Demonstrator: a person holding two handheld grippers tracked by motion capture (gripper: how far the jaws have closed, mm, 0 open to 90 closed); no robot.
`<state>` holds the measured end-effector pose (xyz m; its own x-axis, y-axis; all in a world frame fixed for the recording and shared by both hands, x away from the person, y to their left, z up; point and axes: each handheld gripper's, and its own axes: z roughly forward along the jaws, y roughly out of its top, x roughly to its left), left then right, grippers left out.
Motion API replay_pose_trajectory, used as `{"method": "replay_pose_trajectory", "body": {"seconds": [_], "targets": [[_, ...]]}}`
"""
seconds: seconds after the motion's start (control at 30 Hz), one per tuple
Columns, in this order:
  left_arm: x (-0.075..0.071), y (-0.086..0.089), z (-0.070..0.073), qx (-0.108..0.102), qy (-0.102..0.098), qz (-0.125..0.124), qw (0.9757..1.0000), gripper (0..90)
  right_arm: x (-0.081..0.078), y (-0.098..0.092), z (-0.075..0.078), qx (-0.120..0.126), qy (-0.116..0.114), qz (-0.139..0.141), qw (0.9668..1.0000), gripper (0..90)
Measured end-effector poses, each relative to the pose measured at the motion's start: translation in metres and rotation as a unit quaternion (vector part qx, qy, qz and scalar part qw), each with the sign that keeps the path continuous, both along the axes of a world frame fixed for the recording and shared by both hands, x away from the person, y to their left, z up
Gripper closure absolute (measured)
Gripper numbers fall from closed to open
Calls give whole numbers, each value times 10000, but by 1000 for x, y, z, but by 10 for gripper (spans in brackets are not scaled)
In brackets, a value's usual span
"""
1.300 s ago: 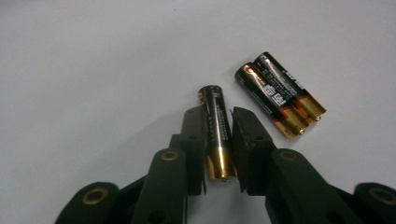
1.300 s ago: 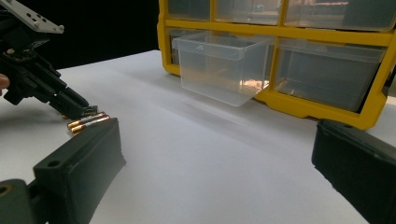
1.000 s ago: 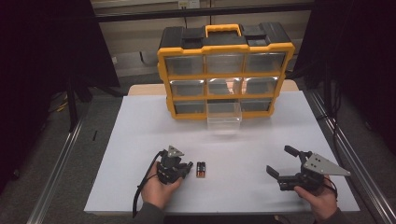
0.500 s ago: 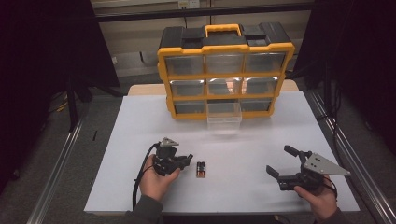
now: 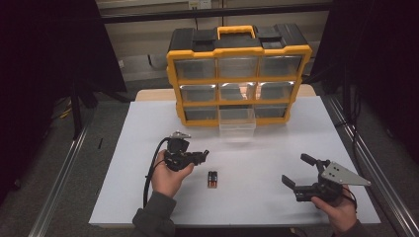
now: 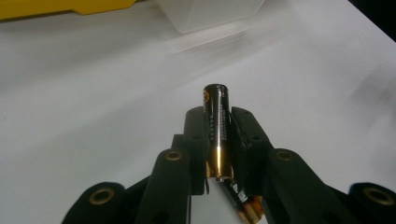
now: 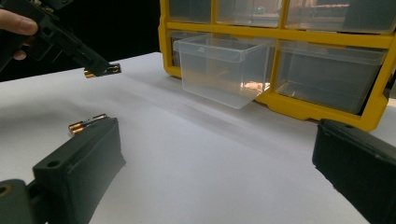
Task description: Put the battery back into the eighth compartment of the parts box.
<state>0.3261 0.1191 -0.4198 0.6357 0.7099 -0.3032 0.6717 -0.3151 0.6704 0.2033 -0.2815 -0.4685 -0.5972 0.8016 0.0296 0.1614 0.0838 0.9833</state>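
1. Yellow organiser (image 5: 239, 74) stands at the far edge of the white table (image 5: 276, 207); its clear drawers look mostly empty, contents hard to tell.
2. One clear drawer (image 5: 237, 123), bottom middle, is pulled out in front of the organiser; nothing visible inside it.
3. Remaining batteries (image 5: 212, 178) lie on the table, well in front of the organiser.
4. Left gripper (image 5: 201, 155) is clamped on a battery (image 6: 217, 130), black with a gold end, lifted above the table between the loose batteries and the drawer.
5. Right gripper (image 5: 298, 170) is off to the organiser's front right, jaws apart, empty.
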Motion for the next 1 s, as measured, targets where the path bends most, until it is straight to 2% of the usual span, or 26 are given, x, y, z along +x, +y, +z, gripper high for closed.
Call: {"method": "replay_pose_trajectory", "body": {"seconds": [0.1,0.2,0.33,0.63,0.67,0.73,1.0], "targets": [[6,-4,5,10,21,-25,10000,774,0,0,0,54,22,-22,10000,13],[11,-8,9,48,35,-66,10000,774,0,0,0,6,13,10,10000,13],[18,-13,14,-32,29,-25,10000,774,0,0,0,9,18,16,10000,13],[31,-24,24,-11,19,-66,10000,774,0,-1,0,19,10,32,10000,13],[33,-25,26,22,7,-79,10000,774,-1,0,0,74,21,-6,10000,13],[36,-27,28,6,21,-75,10000,774,0,0,0,18,16,33,10000,13],[50,-41,40,16,-62,-87,9999,774,0,-1,0,29,11,43,10000,13]]}}
